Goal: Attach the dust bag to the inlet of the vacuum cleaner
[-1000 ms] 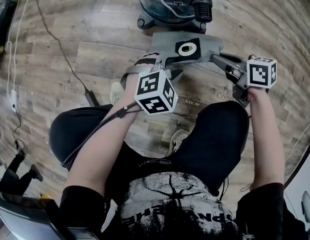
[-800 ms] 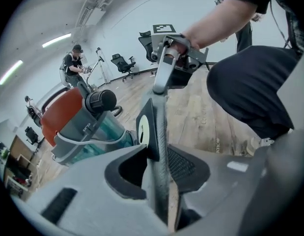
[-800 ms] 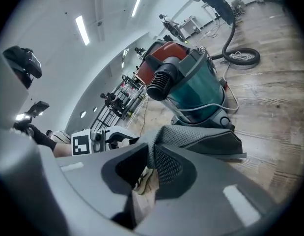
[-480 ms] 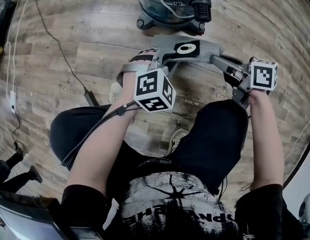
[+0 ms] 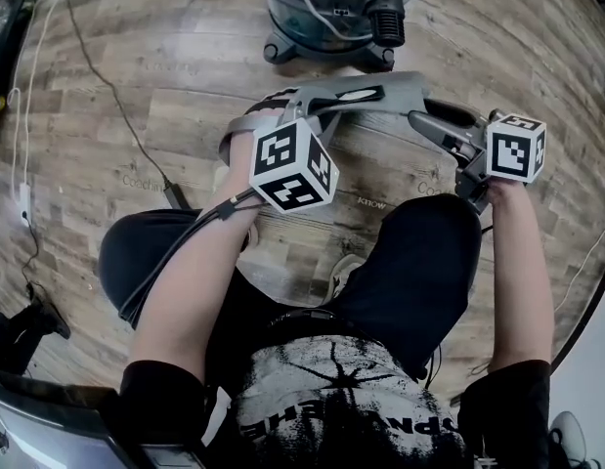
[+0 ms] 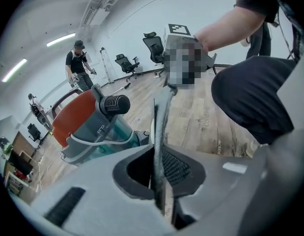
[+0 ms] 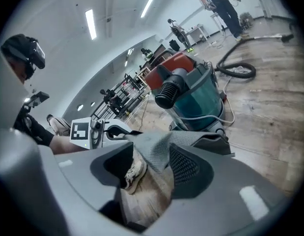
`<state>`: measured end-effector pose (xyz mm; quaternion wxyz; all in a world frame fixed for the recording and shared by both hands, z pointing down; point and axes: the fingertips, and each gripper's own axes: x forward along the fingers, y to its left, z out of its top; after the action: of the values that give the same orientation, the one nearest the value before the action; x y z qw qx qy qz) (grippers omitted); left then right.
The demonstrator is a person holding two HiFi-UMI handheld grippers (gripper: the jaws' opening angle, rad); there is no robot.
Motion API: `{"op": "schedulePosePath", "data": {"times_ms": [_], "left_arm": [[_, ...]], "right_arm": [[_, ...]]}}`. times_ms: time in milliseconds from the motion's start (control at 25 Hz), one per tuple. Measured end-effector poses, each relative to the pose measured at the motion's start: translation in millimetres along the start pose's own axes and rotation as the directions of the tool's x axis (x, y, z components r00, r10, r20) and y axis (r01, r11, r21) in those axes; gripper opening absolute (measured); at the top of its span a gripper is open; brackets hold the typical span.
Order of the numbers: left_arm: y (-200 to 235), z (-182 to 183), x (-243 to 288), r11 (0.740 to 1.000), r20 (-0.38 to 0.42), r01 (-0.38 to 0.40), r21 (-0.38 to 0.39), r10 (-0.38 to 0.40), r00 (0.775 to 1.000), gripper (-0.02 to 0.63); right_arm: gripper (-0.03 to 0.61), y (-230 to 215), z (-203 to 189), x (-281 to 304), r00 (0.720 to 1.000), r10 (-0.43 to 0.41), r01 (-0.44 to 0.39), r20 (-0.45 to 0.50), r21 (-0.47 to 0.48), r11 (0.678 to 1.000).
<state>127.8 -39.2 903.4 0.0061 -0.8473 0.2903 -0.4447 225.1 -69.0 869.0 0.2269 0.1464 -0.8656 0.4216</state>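
The grey dust bag [image 5: 385, 94] hangs between my two grippers just in front of the vacuum cleaner [image 5: 326, 8], its black collar [image 5: 356, 94] turned nearly edge-on. My left gripper [image 5: 304, 107] has just been closing and is now shut on the bag's thin edge [image 6: 160, 146]. My right gripper [image 5: 426, 117] has just been opening. Its jaws stand wide, with a fold of the bag [image 7: 159, 149] loose between them against one pad. The vacuum [image 6: 90, 127] has an orange lid, a teal drum and a black round inlet [image 7: 169, 93] facing me.
A black cable [image 5: 116, 96] runs across the wooden floor at the left. My knees and a shoe [image 5: 346, 274] lie just below the bag. A black hose [image 7: 237, 70] coils on the floor behind the vacuum. A person [image 6: 79, 68] and office chairs stand far back.
The bag has risen toward the vacuum and tipped, so its collar hole no longer faces up. The left gripper moved up and away with it. The right jaws have spread.
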Motion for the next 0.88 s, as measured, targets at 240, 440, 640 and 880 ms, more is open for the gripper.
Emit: {"op": "schedulePosePath", "data": {"times_ms": [240, 440, 640, 880], "left_arm": [[5, 10, 0, 0.999, -0.014, 0.030, 0.024, -0.030, 0.999, 0.028], [0, 23, -3, 0.995, -0.036, 0.060, 0.082, -0.057, 0.998, 0.028], [-1, 32, -8, 0.992, -0.052, 0.076, 0.100, -0.071, 0.996, 0.028], [5, 39, -12, 0.987, -0.056, 0.071, 0.143, -0.064, 0.996, 0.028]], "right_arm": [[0.293, 17, 32, -29, 0.982, -0.190, 0.180, 0.022, -0.441, 0.879], [0.281, 55, 10, 0, 0.913, -0.384, 0.061, -0.138, -0.884, 0.464], [0.152, 43, 0, 24, 0.817, -0.562, 0.000, -0.129, -0.975, 0.223], [0.096, 28, 8, 23, 0.773, -0.626, 0.014, -0.104, -0.984, 0.180]]}}
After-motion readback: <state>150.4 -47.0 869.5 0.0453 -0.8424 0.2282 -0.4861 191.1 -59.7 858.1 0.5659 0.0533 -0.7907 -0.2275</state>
